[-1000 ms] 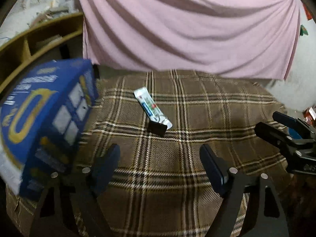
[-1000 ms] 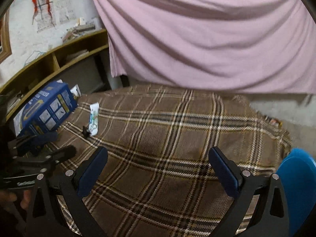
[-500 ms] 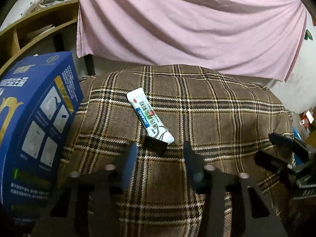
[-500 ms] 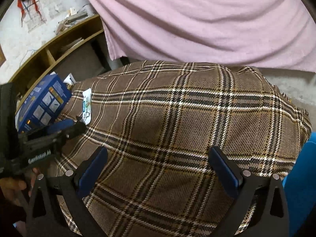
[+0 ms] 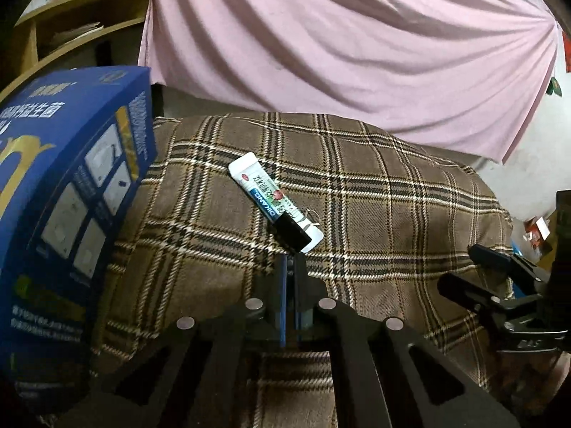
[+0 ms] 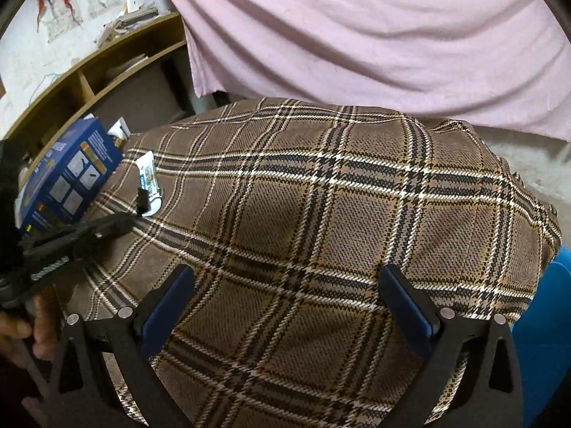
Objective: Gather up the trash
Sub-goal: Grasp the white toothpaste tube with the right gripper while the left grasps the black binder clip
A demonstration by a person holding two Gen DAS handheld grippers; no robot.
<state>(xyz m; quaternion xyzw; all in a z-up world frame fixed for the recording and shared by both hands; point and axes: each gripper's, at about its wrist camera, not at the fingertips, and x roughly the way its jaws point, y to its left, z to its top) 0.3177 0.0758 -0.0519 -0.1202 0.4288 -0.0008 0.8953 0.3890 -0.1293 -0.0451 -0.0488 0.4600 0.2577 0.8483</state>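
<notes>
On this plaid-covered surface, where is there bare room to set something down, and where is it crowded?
The plaid cloth lies bare from the toothpaste tube across to its right edge, including under the open right claw. The left side is crowded: blue box, tube, black clip and left claw.

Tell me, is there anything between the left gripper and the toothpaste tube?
Nothing visible. The left gripper sits shut just short of the toothpaste tube and its black clip; only plaid cloth lies between.
</notes>
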